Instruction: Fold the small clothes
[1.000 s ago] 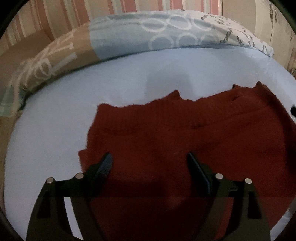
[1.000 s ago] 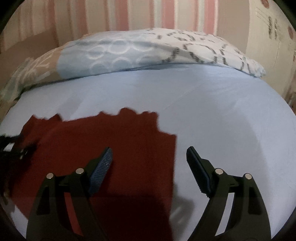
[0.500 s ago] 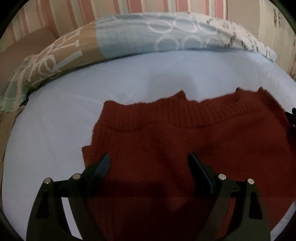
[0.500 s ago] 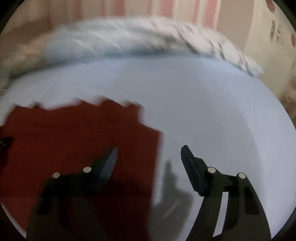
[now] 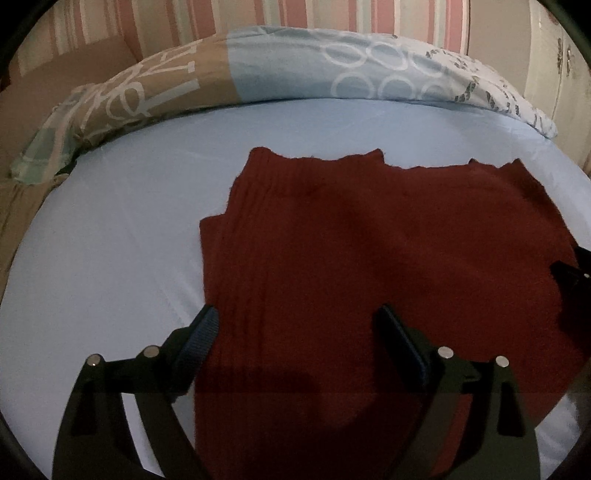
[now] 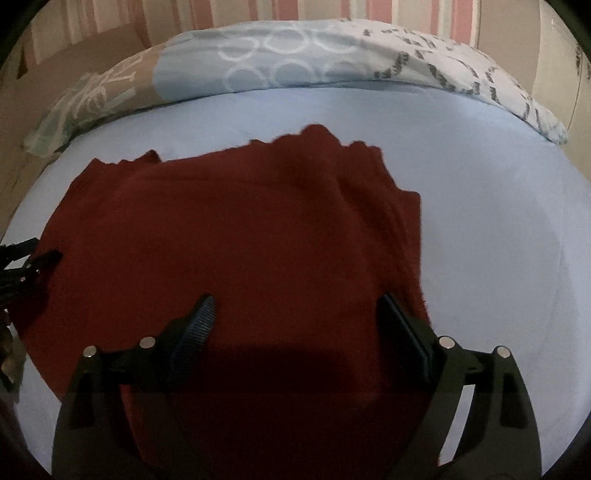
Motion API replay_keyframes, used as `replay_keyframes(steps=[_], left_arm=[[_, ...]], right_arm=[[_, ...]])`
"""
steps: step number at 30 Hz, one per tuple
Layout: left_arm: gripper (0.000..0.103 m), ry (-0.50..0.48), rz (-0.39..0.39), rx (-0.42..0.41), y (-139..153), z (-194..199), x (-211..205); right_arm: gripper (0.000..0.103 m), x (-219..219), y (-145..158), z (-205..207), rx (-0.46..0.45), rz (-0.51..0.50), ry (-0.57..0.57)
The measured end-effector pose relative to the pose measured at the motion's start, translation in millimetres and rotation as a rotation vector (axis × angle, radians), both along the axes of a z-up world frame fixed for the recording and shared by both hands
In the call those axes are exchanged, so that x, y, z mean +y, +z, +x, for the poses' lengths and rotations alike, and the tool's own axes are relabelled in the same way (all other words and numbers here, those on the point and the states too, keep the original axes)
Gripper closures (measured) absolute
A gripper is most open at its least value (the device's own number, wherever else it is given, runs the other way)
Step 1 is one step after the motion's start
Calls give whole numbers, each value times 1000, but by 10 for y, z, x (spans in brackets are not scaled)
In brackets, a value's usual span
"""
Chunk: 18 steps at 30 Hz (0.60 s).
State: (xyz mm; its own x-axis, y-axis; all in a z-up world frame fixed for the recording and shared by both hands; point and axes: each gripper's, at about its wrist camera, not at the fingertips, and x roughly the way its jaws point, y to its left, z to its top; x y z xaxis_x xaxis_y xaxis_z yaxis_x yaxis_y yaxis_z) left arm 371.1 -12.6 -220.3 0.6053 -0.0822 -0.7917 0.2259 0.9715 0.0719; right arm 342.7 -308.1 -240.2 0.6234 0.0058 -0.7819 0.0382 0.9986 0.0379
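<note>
Shifted leftward over the last second in the left wrist view, so that the left edge of the dark red knitted garment, earlier well left of the fingers, now ran just inside the left fingertip; swung back over the cloth in the right wrist view, where a second before the right edge had cut between the fingers and now lay just at the right finger. Lay spread flat on the pale blue bedsheet, ribbed band along the far edge, a narrower under-layer sticking out at the left side as a step. Hovered low above the near part of the cloth with the left gripper spread wide, nothing between the jaws, ribbed blue pad on the left finger at the cloth's left border. Held likewise with the right gripper released and gaping, both fingers over red fabric, right finger close to the garment's right edge. Showed a dark corner of the right gripper at the right rim of the left view, at the cloth's far side. Could not tell whether either set of fingertips touched the knit. Backed along the far side of the bed by a patterned pillow in tan, blue and white, below a striped pink and cream wall.
</note>
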Motion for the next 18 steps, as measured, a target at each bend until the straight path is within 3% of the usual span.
replay_keyframes(steps=[5,9,13,18], left_arm=[[10,8,3,-4,9,-21,1],[10,-6,-25,5,194,-143,-27],[10,-14,-32,14,370,-407,-128],[10,-8,-48,28,468,-693,-259]], right_arm=[[9,15,16,-52,-2,9,8],[5,20,239,-183,-29,66,31],[3,92,498,-539,-66,106,42],[3,146,473,-933,-39,56,-29]])
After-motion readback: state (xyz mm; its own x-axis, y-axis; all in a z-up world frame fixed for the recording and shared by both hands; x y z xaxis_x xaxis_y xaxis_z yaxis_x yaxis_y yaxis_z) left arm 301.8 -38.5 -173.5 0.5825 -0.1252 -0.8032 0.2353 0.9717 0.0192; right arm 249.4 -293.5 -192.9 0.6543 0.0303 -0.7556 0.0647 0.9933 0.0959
